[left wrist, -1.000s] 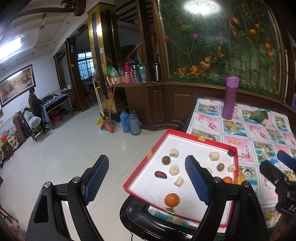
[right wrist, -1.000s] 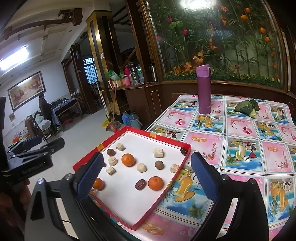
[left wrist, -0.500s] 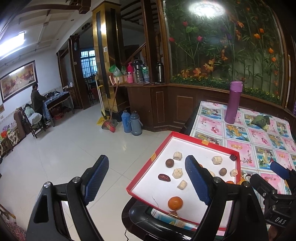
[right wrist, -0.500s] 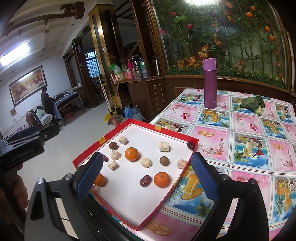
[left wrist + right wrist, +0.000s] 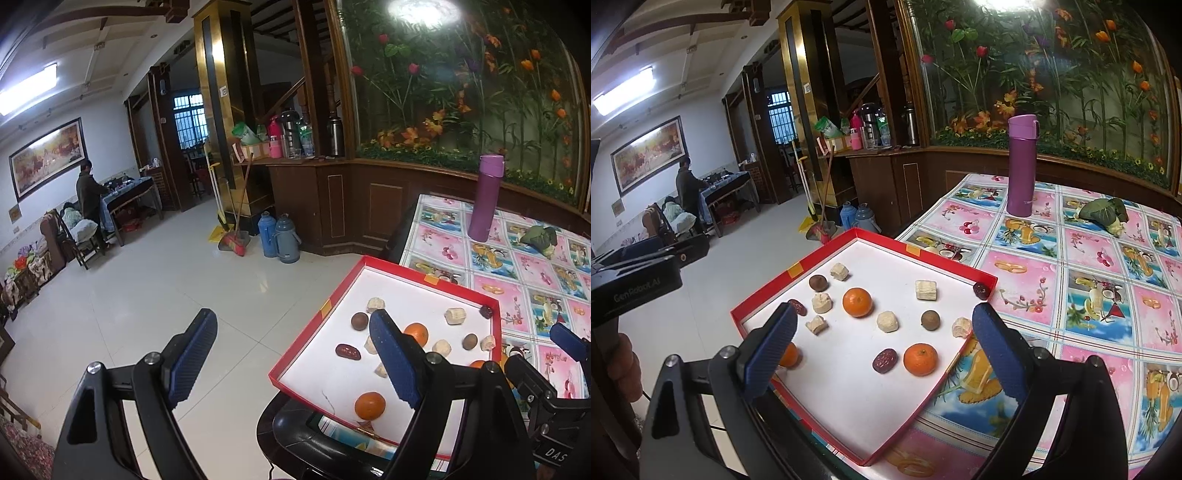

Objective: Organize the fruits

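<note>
A red-rimmed white tray (image 5: pixel 979 275) sits on the table's left corner and holds loose fruit: three oranges, one in the middle (image 5: pixel 857 302), one at the front (image 5: pixel 920 359) and one at the left edge (image 5: pixel 789 355). There are also dark red dates (image 5: pixel 884 360), brown round longans (image 5: pixel 930 318) and several pale banana pieces (image 5: pixel 926 290). My right gripper (image 5: pixel 882 350) is open and empty, hovering above the tray's front. My left gripper (image 5: pixel 295 358) is open and empty, left of the tray (image 5: pixel 306 339) over the floor. The near orange (image 5: pixel 369 405) shows in the left wrist view.
A purple flask (image 5: pixel 1021 166) stands at the table's far side. A green leaf-wrapped bundle (image 5: pixel 1102 214) lies at the back right. The table wears a patterned fruit cloth (image 5: pixel 1089 295). Tiled floor (image 5: pixel 129 314) lies to the left, with two thermoses (image 5: pixel 280 240) and a broom.
Both grippers have drawn slightly nearer and higher over the tray, and the view has shifted a little. Both stay open. No fruit has moved.
</note>
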Motion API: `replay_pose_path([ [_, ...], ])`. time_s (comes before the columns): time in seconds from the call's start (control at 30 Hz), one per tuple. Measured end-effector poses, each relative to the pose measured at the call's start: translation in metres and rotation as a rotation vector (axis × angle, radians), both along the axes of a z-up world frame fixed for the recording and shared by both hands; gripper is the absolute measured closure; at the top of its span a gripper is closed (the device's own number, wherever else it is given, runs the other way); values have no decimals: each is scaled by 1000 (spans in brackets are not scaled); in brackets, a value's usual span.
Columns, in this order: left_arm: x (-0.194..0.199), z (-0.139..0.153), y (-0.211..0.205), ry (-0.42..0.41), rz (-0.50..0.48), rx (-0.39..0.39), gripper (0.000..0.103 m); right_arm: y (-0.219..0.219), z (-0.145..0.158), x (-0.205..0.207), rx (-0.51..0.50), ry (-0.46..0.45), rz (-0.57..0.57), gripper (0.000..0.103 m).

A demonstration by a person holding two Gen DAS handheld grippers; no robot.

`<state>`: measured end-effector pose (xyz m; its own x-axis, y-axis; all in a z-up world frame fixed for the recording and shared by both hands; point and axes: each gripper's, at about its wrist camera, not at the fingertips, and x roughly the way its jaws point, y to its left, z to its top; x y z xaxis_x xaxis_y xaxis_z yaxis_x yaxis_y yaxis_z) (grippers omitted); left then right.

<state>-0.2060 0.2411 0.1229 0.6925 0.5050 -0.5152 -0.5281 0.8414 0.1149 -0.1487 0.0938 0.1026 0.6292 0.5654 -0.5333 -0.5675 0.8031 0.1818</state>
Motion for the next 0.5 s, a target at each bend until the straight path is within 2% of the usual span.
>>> replay_pose_path([
  [0.23, 1, -4, 7, 10, 9, -28, 18, 7, -2, -1, -11, -5, 4, 7],
  [0.5, -1, -7, 5, 5, -27, -24, 18, 18, -10, -1, -36, 14, 24, 7],
])
